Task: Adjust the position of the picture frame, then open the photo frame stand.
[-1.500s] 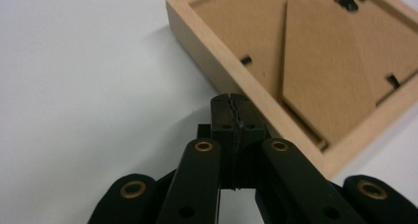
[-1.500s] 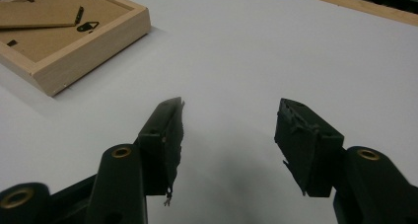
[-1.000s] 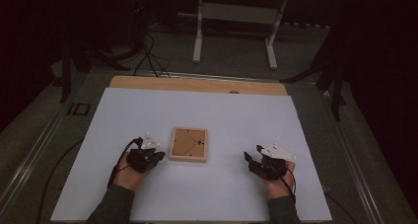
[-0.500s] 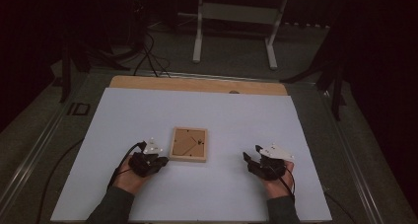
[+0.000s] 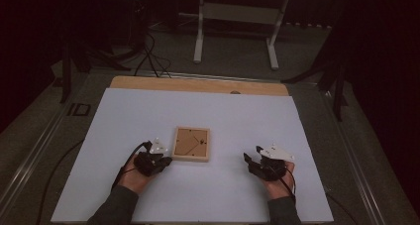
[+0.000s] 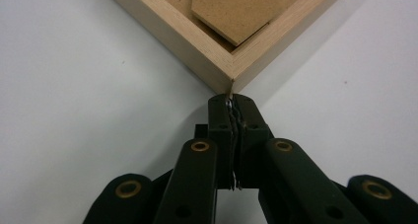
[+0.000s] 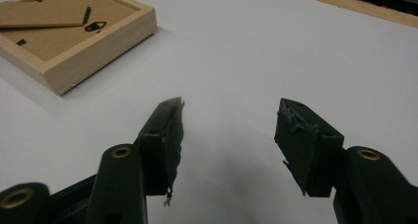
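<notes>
One corner of the picture frame (image 6: 231, 56) seemingly touches the left gripper's (image 6: 231, 101) clenched jaws; right gripper (image 7: 229, 116) released, well apart.

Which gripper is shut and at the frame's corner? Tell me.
The left gripper: its jaws are pressed together, tips at a corner of the wooden frame. The right gripper stands open over bare table, apart from the frame.

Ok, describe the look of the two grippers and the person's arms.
Both grippers are black. The left gripper and right gripper each carry a pale three-cornered plate and trail a black cable. Their link arms bear brass-coloured rivets; the fingers are blocky, with frayed pad edges. Both sleeves are dark grey.
</notes>
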`<act>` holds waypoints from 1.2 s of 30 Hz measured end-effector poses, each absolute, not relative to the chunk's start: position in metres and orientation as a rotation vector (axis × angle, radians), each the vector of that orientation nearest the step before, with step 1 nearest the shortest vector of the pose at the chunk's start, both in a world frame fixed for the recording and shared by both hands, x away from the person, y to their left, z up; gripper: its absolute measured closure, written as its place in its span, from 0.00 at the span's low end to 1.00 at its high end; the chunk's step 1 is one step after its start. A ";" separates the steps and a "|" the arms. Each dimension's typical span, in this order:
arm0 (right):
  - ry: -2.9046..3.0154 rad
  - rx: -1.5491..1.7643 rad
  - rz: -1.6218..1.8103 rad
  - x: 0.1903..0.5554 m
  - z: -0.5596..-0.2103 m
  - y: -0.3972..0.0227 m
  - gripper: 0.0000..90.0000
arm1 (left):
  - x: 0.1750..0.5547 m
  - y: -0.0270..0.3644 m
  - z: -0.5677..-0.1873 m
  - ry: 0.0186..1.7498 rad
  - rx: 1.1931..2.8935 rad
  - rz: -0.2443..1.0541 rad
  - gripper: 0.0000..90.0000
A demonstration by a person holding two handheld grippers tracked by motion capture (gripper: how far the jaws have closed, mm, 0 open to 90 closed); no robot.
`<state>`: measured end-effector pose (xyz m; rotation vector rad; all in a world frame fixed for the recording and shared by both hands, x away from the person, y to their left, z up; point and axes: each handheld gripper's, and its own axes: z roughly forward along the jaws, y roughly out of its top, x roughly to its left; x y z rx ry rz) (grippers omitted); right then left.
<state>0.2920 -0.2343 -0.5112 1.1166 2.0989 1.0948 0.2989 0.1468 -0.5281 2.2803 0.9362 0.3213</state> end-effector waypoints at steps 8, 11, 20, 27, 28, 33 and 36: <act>2.099 1.117 1.095 0.293 -0.512 -0.234 0.48 | 0.300 0.134 -0.529 0.922 2.278 0.342 0.97; 2.102 1.116 1.092 0.293 -0.512 -0.234 0.48 | 0.302 0.134 -0.530 0.925 2.269 0.345 0.96; 2.105 1.114 1.089 0.293 -0.512 -0.234 0.48 | 0.303 0.135 -0.530 0.943 2.263 0.361 0.95; 2.108 1.109 1.089 0.294 -0.512 -0.233 0.48 | 0.304 0.138 -0.529 0.952 2.253 0.364 0.92; 2.108 1.108 1.089 0.293 -0.512 -0.233 0.48 | 0.304 0.139 -0.528 0.951 2.252 0.361 0.91; 2.107 1.109 1.092 0.293 -0.512 -0.233 0.48 | 0.300 0.138 -0.526 0.935 2.246 0.356 0.87; 2.105 1.110 1.095 0.293 -0.512 -0.232 0.48 | 0.299 0.138 -0.526 0.933 2.241 0.358 0.85</act>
